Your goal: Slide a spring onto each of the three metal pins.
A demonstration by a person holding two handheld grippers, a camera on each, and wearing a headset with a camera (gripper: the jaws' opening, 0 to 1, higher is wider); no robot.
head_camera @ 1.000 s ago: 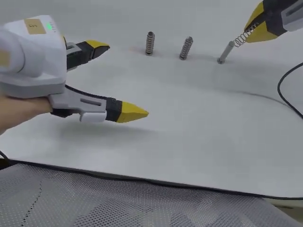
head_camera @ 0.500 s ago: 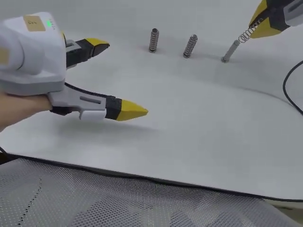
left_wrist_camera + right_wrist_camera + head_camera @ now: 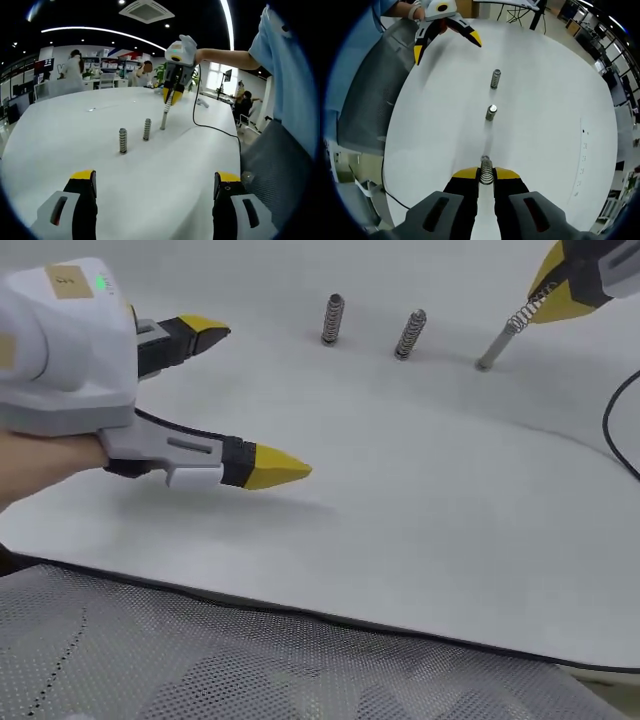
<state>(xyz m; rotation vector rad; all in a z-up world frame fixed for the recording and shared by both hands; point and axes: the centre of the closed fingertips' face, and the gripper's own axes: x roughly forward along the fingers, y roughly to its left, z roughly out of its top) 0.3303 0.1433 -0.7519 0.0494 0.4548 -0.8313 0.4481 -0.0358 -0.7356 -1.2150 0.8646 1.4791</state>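
Note:
Three metal pins stand in a row on the white table. The left pin (image 3: pixel 332 319) and the middle pin (image 3: pixel 410 334) each carry a spring. At the top of the third pin (image 3: pixel 495 347), on the right, a spring (image 3: pixel 524 313) is held tilted, and my right gripper (image 3: pixel 553 302) is shut on it. From the right gripper view the spring (image 3: pixel 486 170) sits between the yellow tips, over the pin, with the other two pins (image 3: pixel 491 112) (image 3: pixel 495 78) beyond. My left gripper (image 3: pixel 240 400) hovers open at the left, nothing between its fingers.
A black cable (image 3: pixel 612 428) curves over the table at the right. The table's dark front edge (image 3: pixel 300 608) runs across below, with grey mesh fabric (image 3: pixel 200 670) under it. People sit at desks far behind in the left gripper view.
The view has shifted a little. The spring in my right gripper has come down onto the top of the third pin. The left gripper stays open in place.

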